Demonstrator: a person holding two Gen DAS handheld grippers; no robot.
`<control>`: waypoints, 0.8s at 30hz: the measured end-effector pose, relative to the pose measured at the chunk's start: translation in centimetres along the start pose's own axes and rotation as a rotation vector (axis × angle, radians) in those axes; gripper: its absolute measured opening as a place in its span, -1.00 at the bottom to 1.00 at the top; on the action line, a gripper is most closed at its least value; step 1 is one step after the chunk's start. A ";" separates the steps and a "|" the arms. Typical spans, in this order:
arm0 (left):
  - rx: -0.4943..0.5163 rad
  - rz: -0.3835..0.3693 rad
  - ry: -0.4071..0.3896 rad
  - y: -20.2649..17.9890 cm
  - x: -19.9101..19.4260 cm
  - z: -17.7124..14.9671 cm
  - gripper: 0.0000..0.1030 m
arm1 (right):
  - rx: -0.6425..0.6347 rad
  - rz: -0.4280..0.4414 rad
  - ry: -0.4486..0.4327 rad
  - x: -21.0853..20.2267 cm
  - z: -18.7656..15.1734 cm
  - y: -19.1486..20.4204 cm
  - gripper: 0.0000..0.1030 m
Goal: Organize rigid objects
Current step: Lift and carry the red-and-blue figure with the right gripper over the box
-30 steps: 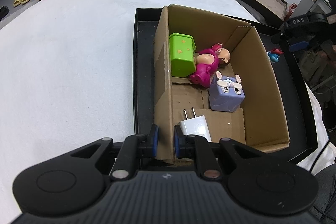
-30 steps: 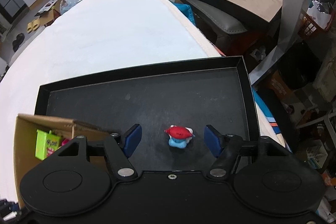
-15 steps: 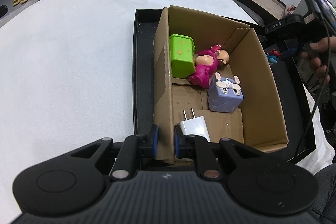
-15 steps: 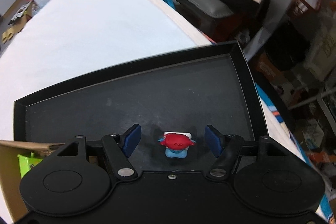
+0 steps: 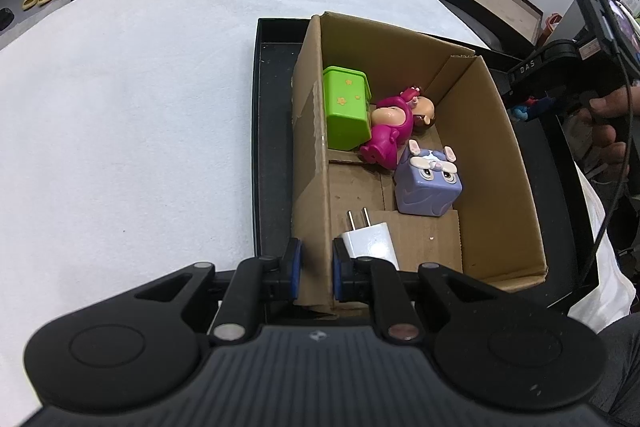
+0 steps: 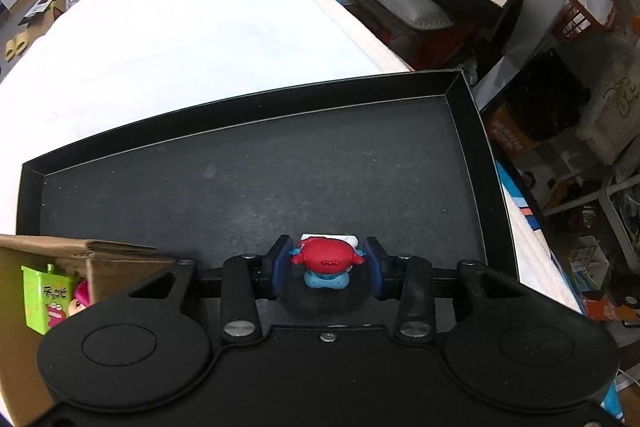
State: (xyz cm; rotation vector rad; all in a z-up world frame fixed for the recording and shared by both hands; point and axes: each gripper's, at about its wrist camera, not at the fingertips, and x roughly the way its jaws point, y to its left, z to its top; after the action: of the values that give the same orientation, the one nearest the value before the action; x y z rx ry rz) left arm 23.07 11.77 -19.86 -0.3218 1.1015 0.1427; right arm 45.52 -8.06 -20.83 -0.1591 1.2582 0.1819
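Our left gripper (image 5: 314, 265) pinches the cardboard box (image 5: 516, 187) wall; inside lie green bin (image 5: 346, 107), pink doll (image 5: 390, 131), purple cube (image 5: 428, 183), charger (image 5: 370, 237). Our right gripper's (image 6: 326, 267) fingers just closed on the red-blue toy (image 6: 325, 261) near the tray's (image 6: 240, 187) right edge.

Box (image 5: 492, 163) in tray (image 5: 272, 147), 4 toys inside

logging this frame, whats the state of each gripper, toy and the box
left gripper: shut on the cardboard box wall
right gripper: shut on the red and blue toy, on the black tray
green toy, pink doll, purple cube, white charger: lying in the box
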 end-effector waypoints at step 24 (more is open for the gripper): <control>-0.007 -0.027 -0.038 0.2 -1.5 -0.4 -0.72 | -0.042 0.056 -0.101 -7.5 -1.9 -1.2 -0.26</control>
State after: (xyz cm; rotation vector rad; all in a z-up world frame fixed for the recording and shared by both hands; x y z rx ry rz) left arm 22.01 11.86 -18.68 -0.3384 1.0589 0.1281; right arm 41.76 -10.01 -14.20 -0.1493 1.1598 0.2614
